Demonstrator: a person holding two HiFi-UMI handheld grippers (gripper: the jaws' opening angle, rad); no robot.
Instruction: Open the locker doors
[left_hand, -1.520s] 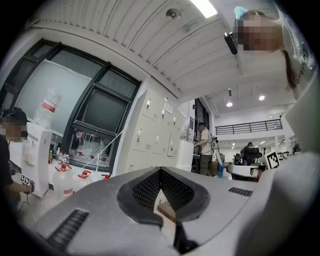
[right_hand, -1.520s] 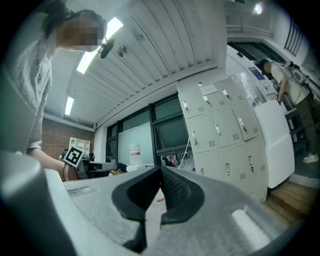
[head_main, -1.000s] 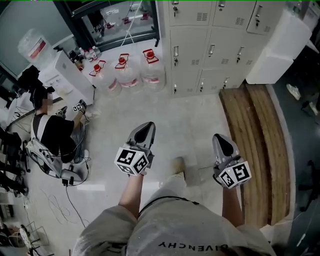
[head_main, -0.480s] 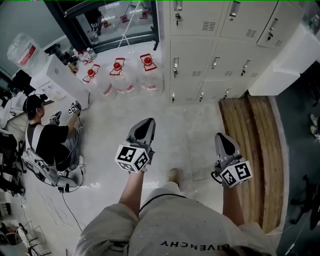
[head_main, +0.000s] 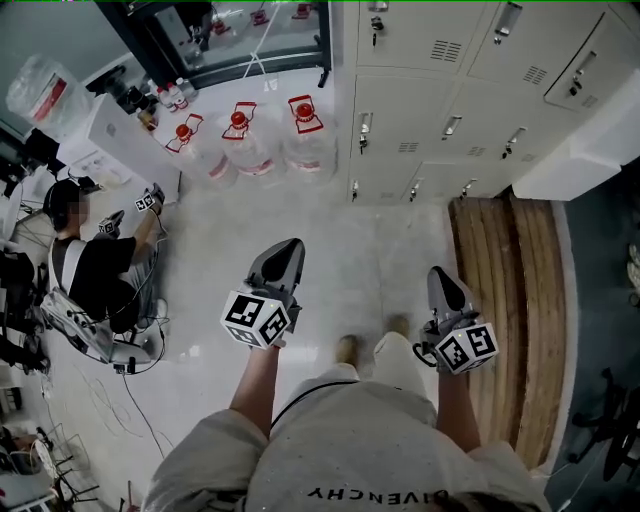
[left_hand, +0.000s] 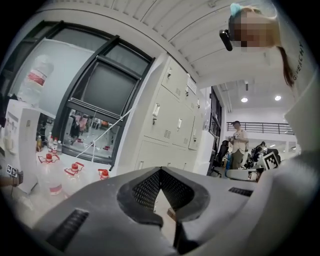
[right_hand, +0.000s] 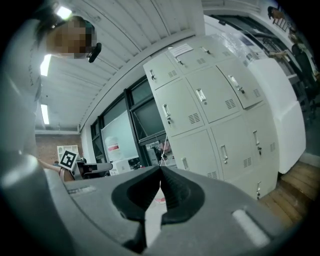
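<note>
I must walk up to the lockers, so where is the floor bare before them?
Bare floor lies between the water jugs, the lockers and the wooden platform. It is crowded at left, around the seated person.

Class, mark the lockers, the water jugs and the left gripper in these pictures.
lockers (head_main: 395, 115): head view, a middle-row door panel.
water jugs (head_main: 238, 121): head view, middle jug's red cap.
left gripper (head_main: 290, 246): head view, its closed jaw tips.

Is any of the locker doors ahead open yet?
No: in the right gripper view, every beige metal locker door sits flush in its frame, fully shut.
</note>
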